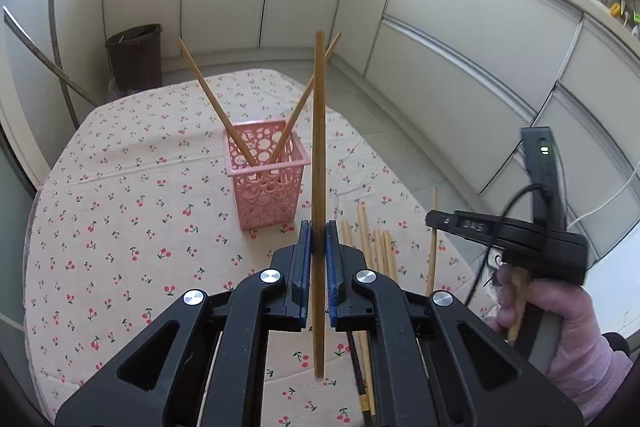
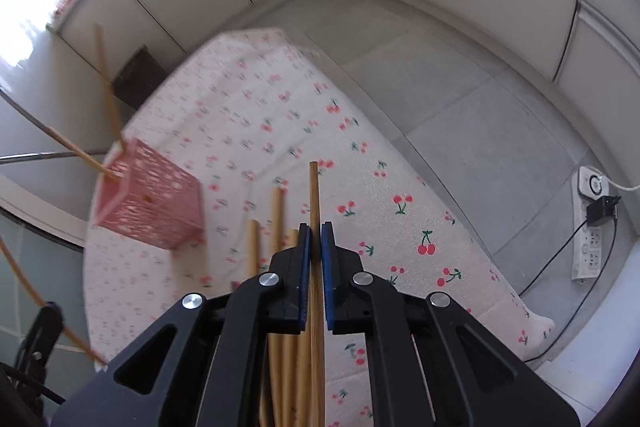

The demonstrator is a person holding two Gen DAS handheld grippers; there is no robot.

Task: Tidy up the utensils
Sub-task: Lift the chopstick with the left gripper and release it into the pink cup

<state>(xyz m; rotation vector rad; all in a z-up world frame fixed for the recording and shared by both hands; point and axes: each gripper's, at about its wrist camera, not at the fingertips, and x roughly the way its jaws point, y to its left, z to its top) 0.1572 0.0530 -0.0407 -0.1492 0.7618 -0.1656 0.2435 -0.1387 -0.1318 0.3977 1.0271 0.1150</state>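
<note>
The left tongs [image 1: 318, 239] are clenched on one chopstick [image 1: 319, 147], which runs between the blue pads and sticks out well past the tips, upright in the left wrist view, its lower end hanging below the pads above the surface [image 1: 120, 227]. Beyond it stands the pink basket [image 1: 268, 183] on the cherry-print cloth, with two sticks [image 1: 216, 103] leaning apart inside it. Loose chopsticks [image 1: 378, 247] lie on the cloth just right of the left tongs' tips, near the basket's base.

The right tongs [image 2: 315, 239] are clenched on another chopstick [image 2: 314, 195]; it passes straight between the pads and juts out ahead of them. Under and just left of these tongs lie the loose sticks [image 2: 276, 219], side by side on the cloth. The basket [image 2: 152, 211] sits to their left, blurred. In the left view a hand [image 1: 560, 315] grips the right tool's handle at the surface's right edge.
</note>
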